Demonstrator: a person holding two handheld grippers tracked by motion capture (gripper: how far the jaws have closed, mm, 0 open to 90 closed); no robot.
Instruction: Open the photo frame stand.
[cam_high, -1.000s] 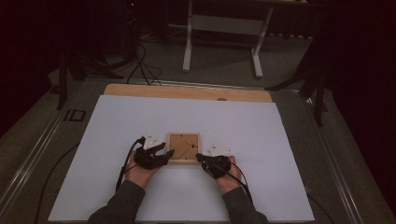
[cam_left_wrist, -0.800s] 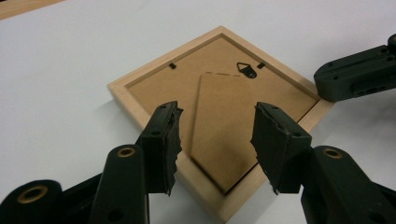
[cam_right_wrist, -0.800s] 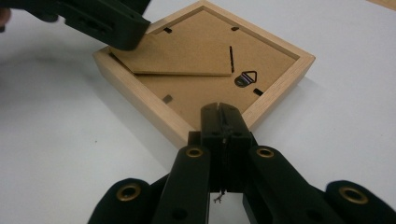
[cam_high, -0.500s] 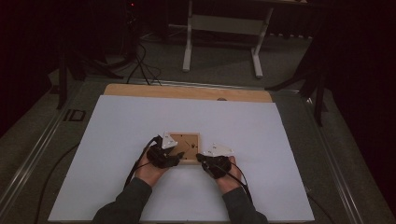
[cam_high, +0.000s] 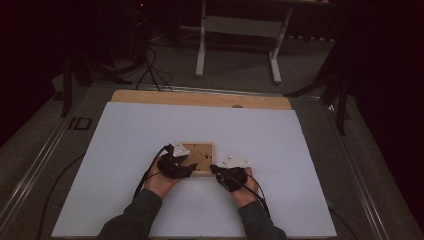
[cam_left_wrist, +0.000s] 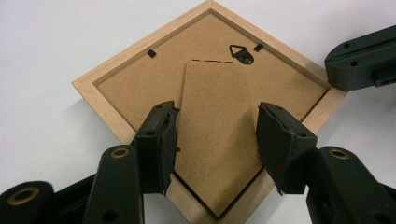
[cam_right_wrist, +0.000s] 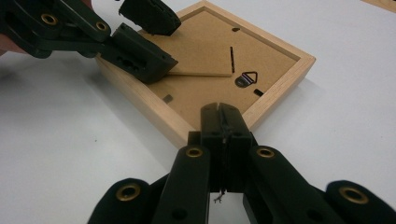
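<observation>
A light wooden picture frame (cam_high: 201, 152) lies face down on the white sheet; its brown backing board (cam_left_wrist: 140, 84) carries a black hanger hook (cam_left_wrist: 242, 53) and an easel flap (cam_left_wrist: 215, 126). My left gripper (cam_left_wrist: 215, 140) is open, its jaws straddling the flap just above the backing, and it sits at the frame's left side (cam_high: 182, 162). My right gripper (cam_right_wrist: 222, 116) is shut with nothing between its jaws, tips against the frame's near wooden rim (cam_right_wrist: 173, 122). The left gripper (cam_right_wrist: 161, 39) also hovers over the frame's far corner in the right gripper view.
The white sheet (cam_high: 125, 135) covers most of the table, with a bare wooden strip (cam_high: 150, 97) along its far edge. Beyond the table stand a white metal stand (cam_high: 240, 30) and floor cables (cam_high: 150, 70). Cables trail from both grippers toward the person.
My left gripper has moved right, from beside the frame's left edge to over its backing. The right gripper and the frame have stayed put.
</observation>
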